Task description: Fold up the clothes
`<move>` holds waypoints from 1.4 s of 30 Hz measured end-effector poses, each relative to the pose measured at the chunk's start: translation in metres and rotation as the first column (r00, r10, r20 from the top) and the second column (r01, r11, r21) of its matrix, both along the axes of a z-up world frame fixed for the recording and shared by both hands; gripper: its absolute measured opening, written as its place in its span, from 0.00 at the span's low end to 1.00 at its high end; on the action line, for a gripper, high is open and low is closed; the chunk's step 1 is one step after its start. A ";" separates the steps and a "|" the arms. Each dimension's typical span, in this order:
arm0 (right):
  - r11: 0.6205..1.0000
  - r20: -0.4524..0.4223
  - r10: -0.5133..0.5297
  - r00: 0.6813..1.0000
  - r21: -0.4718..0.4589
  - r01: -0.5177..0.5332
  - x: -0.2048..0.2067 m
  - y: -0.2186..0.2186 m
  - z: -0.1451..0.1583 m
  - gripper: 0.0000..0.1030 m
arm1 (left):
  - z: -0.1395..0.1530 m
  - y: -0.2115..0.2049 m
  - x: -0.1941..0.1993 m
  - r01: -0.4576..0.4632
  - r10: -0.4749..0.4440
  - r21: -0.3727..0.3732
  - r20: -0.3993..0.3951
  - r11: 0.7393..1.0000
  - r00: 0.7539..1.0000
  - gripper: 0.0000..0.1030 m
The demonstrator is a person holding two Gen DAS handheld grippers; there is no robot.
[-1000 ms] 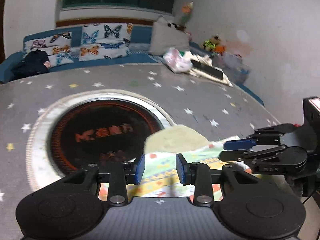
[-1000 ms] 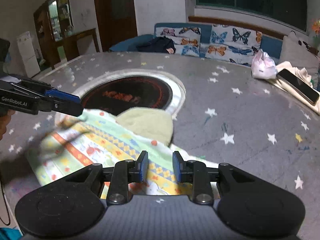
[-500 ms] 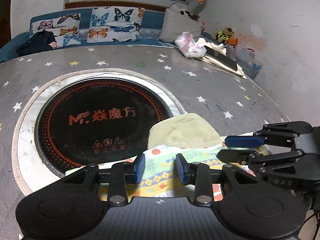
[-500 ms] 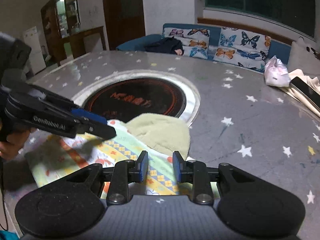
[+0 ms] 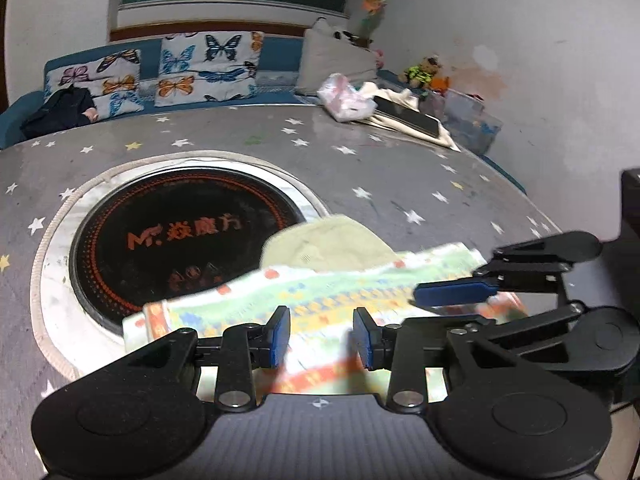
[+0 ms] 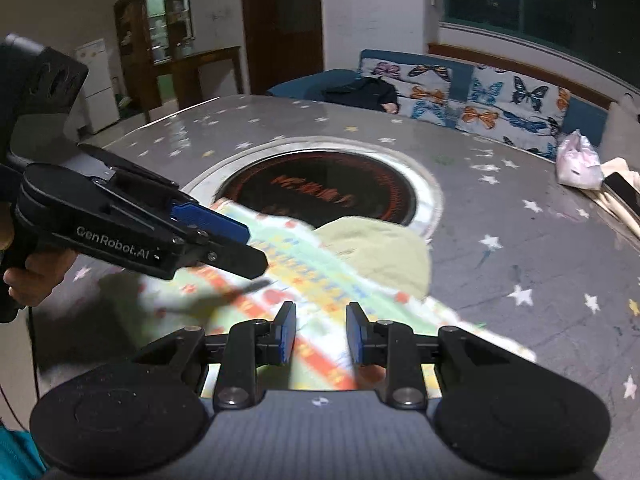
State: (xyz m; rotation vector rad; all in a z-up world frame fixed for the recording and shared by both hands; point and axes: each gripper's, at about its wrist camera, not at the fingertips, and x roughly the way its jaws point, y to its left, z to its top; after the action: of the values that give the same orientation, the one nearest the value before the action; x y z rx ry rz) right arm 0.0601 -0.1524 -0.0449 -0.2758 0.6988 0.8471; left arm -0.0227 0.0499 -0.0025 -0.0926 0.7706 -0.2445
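Note:
A small garment with a colourful yellow, green and orange pattern and a plain pale-green part lies flat on the grey star-print table, partly over the round black cooktop. It also shows in the right wrist view. My left gripper is open and empty, just above the garment's near edge. My right gripper is open and empty, above the garment's other side. Each gripper shows in the other's view, the right one and the left one, close together over the cloth.
The table's grey star-print cover stretches beyond the cloth. A pink plastic bag, a phone and pale cloth sit at its far right. A sofa with butterfly cushions stands behind. The table's right edge is near.
Both grippers have shifted over the garment and stayed open. The left gripper has come closer to the right one; the views are blurred by motion. The garment lies about as before.

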 end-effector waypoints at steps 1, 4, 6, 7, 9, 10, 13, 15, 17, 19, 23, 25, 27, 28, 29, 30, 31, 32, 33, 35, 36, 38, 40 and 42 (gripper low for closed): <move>1.000 0.003 0.008 1.000 -0.003 -0.008 -0.004 0.000 0.000 0.26 | 0.000 -0.002 -0.005 0.005 -0.005 0.007 0.003 1.000 1.000 0.36; 1.000 0.013 0.021 1.000 -0.006 -0.021 -0.014 0.000 0.001 0.26 | 0.000 -0.006 -0.018 0.015 -0.016 0.018 0.011 1.000 1.000 0.36; 1.000 0.012 0.028 1.000 -0.004 -0.028 -0.020 0.000 0.001 0.26 | 0.000 -0.008 -0.025 0.017 -0.017 0.009 0.013 1.000 1.000 0.37; 1.000 0.011 0.031 0.999 -0.002 -0.031 -0.023 -0.001 0.002 0.26 | 0.000 -0.009 -0.029 0.018 -0.018 0.007 0.014 1.000 1.000 0.37; 0.999 0.011 0.035 0.999 0.004 -0.035 -0.028 -0.001 0.002 0.26 | 0.000 -0.010 -0.034 0.018 -0.018 0.005 0.016 1.000 1.000 0.37; 0.999 0.011 0.038 0.999 0.007 -0.038 -0.031 -0.002 0.002 0.26 | -0.001 -0.010 -0.036 0.018 -0.018 0.002 0.015 1.000 1.000 0.37; 0.999 0.008 0.044 0.999 0.015 -0.044 -0.040 -0.003 0.003 0.27 | -0.003 -0.011 -0.042 0.017 -0.017 0.002 0.011 1.000 1.000 0.37; 0.999 0.007 0.049 0.999 0.015 -0.049 -0.045 -0.005 0.003 0.27 | -0.006 -0.011 -0.045 0.013 -0.013 -0.002 0.007 1.000 1.000 0.37; 0.998 0.010 0.053 0.999 0.013 -0.053 -0.049 -0.007 0.003 0.27 | -0.007 -0.011 -0.048 0.007 -0.007 -0.004 0.003 1.000 1.000 0.37; 0.999 0.009 0.051 0.999 0.012 -0.051 -0.051 -0.009 0.002 0.31 | -0.008 -0.010 -0.050 0.003 -0.003 -0.006 0.002 1.000 1.000 0.37; 0.999 0.003 0.037 0.999 0.013 -0.037 -0.054 -0.016 0.000 0.33 | -0.012 -0.007 -0.054 -0.009 0.009 -0.009 -0.007 1.000 1.000 0.37; 0.999 -0.001 0.030 1.000 0.013 -0.030 -0.055 -0.020 -0.001 0.33 | -0.014 -0.004 -0.055 -0.017 0.017 -0.009 -0.010 1.000 1.000 0.37; 1.000 -0.005 0.021 1.000 0.015 -0.021 -0.056 -0.025 -0.003 0.34 | -0.015 -0.002 -0.057 -0.026 0.026 -0.012 -0.012 1.000 1.000 0.37; 1.000 -0.007 0.016 1.000 0.015 -0.016 -0.056 -0.028 -0.003 0.35 | -0.016 -0.001 -0.058 -0.030 0.030 -0.014 -0.013 0.999 0.999 0.37; 1.000 -0.010 0.010 1.000 0.016 -0.010 -0.057 -0.030 -0.004 0.35 | -0.016 0.000 -0.059 -0.034 0.033 -0.015 -0.013 0.999 0.999 0.37; 1.000 -0.014 0.003 1.000 0.016 -0.003 -0.056 -0.033 -0.006 0.36 | -0.017 0.001 -0.060 -0.037 0.037 -0.016 -0.013 0.999 0.999 0.37; 1.000 -0.018 -0.004 1.000 0.016 0.004 -0.056 -0.036 -0.007 0.37 | -0.017 0.002 -0.061 -0.041 0.041 -0.018 -0.014 0.999 0.999 0.37; 1.000 -0.022 -0.010 1.000 0.016 0.011 -0.056 -0.039 -0.008 0.37 | -0.018 0.003 -0.062 -0.044 0.044 -0.019 -0.014 0.999 0.999 0.37; 1.000 -0.026 -0.017 1.000 0.016 0.018 -0.056 -0.041 -0.009 0.37 | -0.018 0.004 -0.062 -0.046 0.046 -0.021 -0.014 0.999 0.999 0.38; 0.999 -0.033 -0.031 0.999 0.016 0.031 -0.056 -0.047 -0.012 0.37 | -0.019 0.005 -0.063 -0.051 0.051 -0.025 -0.014 0.998 0.999 0.39; 0.999 -0.037 -0.037 0.999 0.017 0.037 -0.057 -0.050 -0.013 0.37 | -0.019 0.005 -0.064 -0.054 0.053 -0.027 -0.014 0.998 0.998 0.39; 0.998 -0.043 -0.051 0.998 0.019 0.052 -0.057 -0.055 -0.015 0.38 | -0.020 0.006 -0.065 -0.058 0.058 -0.030 -0.015 0.998 0.998 0.39; 0.998 -0.046 -0.066 0.997 0.017 0.066 -0.057 -0.061 -0.016 0.38 | -0.020 0.007 -0.066 -0.061 0.061 -0.032 -0.015 0.998 0.998 0.40; 0.997 -0.050 -0.078 0.996 0.014 0.079 -0.057 -0.067 -0.017 0.38 | -0.020 0.008 -0.066 -0.063 0.063 -0.033 -0.016 0.997 0.998 0.40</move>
State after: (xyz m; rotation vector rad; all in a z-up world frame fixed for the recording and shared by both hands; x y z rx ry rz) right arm 0.0032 -0.2190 -0.0623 -0.2124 0.7440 0.7860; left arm -0.0887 0.0581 -0.0227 -0.1504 0.7772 -0.1969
